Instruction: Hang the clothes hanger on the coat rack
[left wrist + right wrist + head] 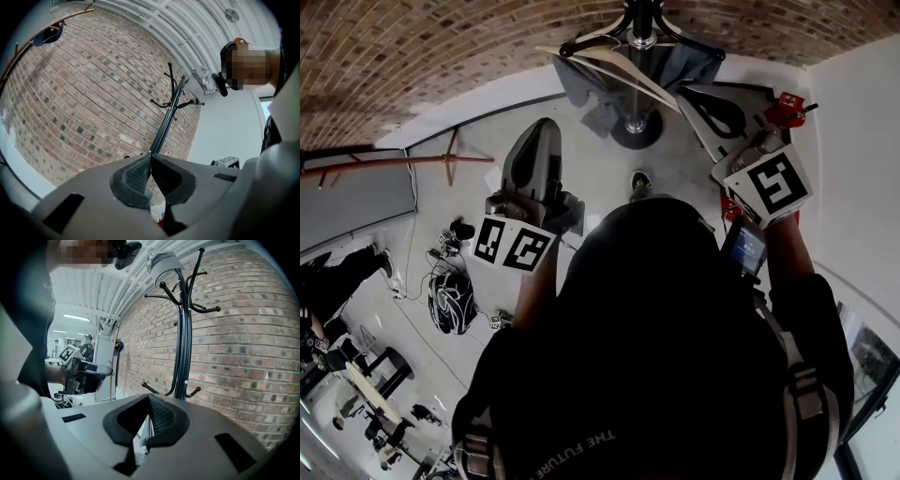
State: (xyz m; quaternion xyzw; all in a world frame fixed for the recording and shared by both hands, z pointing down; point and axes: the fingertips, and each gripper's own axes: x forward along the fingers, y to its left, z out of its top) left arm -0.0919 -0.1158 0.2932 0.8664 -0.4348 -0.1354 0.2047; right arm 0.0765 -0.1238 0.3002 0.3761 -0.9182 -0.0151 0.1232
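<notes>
Progress: the hanger (pixel 622 67) is looking hung already, sitting on the coat rack (pixel 643 37) next to a grey cloth (pixel 579 89). I'm judging that only backing off is remaining.
Left gripper (pixel 150 161): I'm holding the jaws pressed together with nothing between them, pointing at the coat rack and clear of it.
Right gripper (pixel 148 401): the jaws are touching too, gripping nothing, aiming at the coat rack without reaching it.
Hanger location: it's showing only in the head view. My gripper views aren't catching it.
</notes>
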